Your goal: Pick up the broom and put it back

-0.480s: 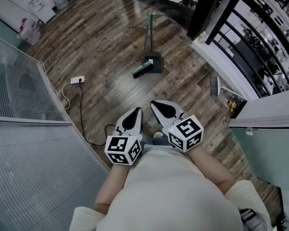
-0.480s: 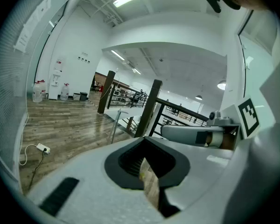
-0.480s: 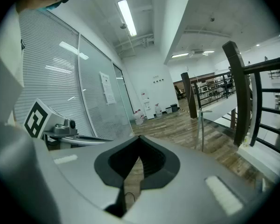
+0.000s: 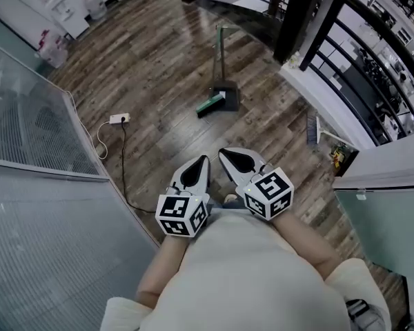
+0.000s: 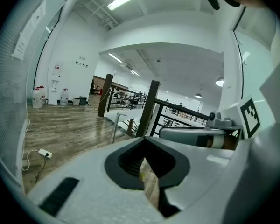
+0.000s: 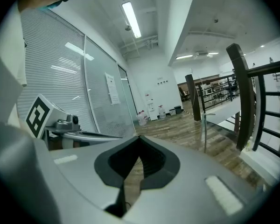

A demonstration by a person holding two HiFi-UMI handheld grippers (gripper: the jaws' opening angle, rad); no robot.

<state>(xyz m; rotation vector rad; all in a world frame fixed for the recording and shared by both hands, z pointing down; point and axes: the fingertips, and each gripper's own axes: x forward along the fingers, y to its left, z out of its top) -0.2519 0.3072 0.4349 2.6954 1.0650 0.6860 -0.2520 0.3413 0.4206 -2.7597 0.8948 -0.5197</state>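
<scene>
The left gripper and right gripper sit close to the body, jaws pressed together, both empty. The broom lies well ahead on the wood floor, touching a dustpan. Best to walk closer, then spread one gripper's jaws before reaching down.

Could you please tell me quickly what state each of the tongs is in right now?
Left tongs: closed, holding nothing.
Right tongs: closed, holding nothing.
</scene>
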